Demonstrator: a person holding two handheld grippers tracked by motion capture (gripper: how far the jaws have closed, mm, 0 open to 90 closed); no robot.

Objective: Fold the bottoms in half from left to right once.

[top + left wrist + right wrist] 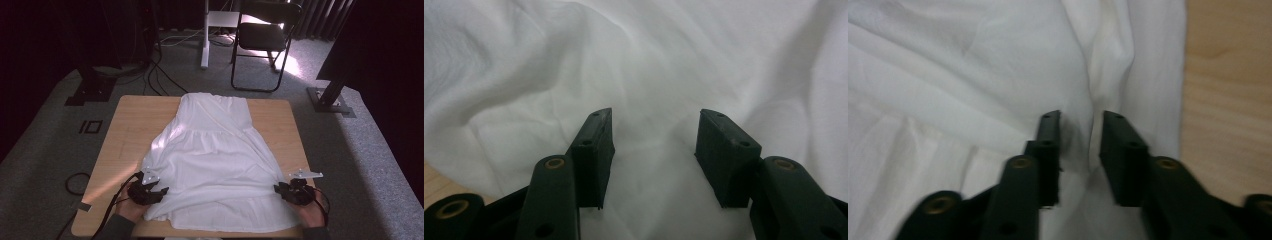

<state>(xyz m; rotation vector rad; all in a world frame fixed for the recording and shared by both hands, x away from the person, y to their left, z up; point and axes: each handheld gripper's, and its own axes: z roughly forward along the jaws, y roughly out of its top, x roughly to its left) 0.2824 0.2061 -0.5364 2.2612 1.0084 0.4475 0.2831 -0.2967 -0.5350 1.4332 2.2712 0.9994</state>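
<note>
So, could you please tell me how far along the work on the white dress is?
Done: the white cotton dress lies spread flat on the light wooden table. In hand: the left gripper is open over its hem corner; the right gripper straddles a fabric ridge at the other edge. Left: no fold made yet.

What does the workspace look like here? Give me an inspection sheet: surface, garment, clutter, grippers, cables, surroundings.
Surface: light wooden table, bare at both sides.
Job's things: white dress laid flat, hem toward the person, narrow top at the far edge, soft wrinkles.
Clutter: nothing seen on the table.
Grippers: left gripper at the hem's left side, fingers apart over the cloth; right gripper at the hem's right side, fingers narrowly apart with a fold of cloth between them, grip not certain.
Cables: one trails from each gripper; more cables on the floor behind.
Surroundings: grey carpet, black folding chair, dark curtains.
</note>
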